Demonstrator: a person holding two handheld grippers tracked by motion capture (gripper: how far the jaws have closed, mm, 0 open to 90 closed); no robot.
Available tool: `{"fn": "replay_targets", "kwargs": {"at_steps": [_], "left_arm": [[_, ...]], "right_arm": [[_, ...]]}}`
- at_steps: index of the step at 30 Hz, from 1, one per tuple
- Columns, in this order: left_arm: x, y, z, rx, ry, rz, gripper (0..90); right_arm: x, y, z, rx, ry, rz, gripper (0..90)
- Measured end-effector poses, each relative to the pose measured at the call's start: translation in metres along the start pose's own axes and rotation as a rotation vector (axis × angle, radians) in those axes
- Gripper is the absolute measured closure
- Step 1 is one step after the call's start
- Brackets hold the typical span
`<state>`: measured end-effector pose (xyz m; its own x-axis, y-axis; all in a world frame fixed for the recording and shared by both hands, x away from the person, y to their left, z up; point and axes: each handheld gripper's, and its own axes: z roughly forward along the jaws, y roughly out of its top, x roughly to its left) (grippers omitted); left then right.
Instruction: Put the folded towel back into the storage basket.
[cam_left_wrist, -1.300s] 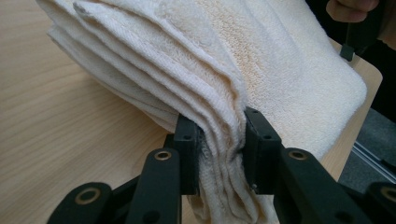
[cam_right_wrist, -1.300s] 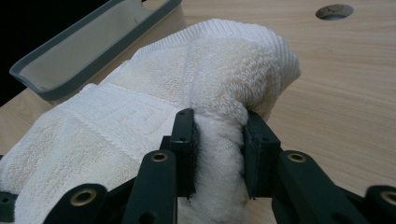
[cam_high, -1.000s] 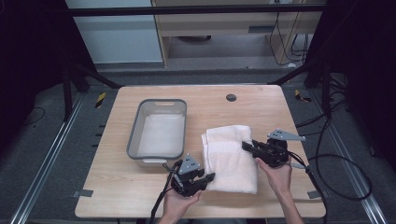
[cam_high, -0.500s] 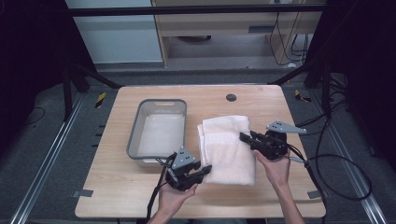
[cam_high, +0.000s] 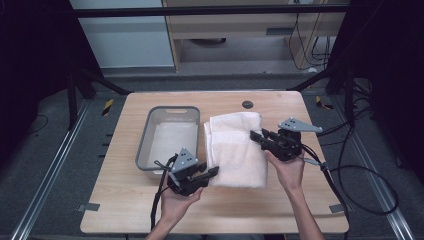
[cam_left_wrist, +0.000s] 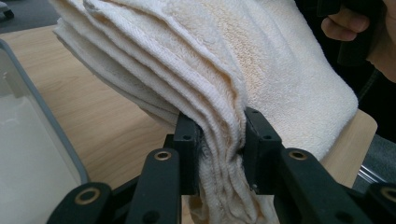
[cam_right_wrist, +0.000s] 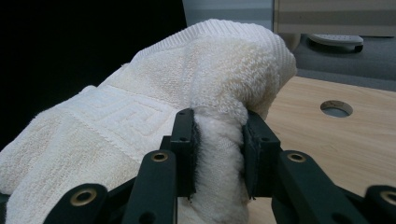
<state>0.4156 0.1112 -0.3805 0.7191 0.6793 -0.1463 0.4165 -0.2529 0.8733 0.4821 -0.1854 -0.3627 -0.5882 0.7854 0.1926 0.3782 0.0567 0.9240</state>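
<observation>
Pinching a folded white towel (cam_high: 234, 147) from two sides, both grippers hold cloth between their jaws; the left gripper (cam_high: 206, 173) is clamped on the stacked layers at the near corner, seen up close as the left gripper (cam_left_wrist: 222, 140) squeezing several folds, and the right gripper (cam_high: 258, 136) bites a bunched edge on the far side, its right gripper view showing the towel (cam_right_wrist: 140, 126) humped over the jaws; the towel lies on the wooden table (cam_high: 120, 210), just beside a grey tub (cam_high: 150, 130), partly lifted at the gripped ends. My worry is the layers: the left grip may hold only some folds, so a lift could let the lower ones peel away and the bundle fall open; pulling the two hands apart would likely unfold it; dragging it sideways could catch the tub rim.
</observation>
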Motion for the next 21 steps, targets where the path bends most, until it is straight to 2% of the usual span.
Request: {"fn": "replay_targets", "kwargs": {"at_steps": [21], "left_arm": [[0.022,0.01,-0.027,-0.066,0.048,-0.031,69.4]], "right_arm": [[0.018,0.027,0.027,-0.025,0.032,-0.027,69.4]]}}
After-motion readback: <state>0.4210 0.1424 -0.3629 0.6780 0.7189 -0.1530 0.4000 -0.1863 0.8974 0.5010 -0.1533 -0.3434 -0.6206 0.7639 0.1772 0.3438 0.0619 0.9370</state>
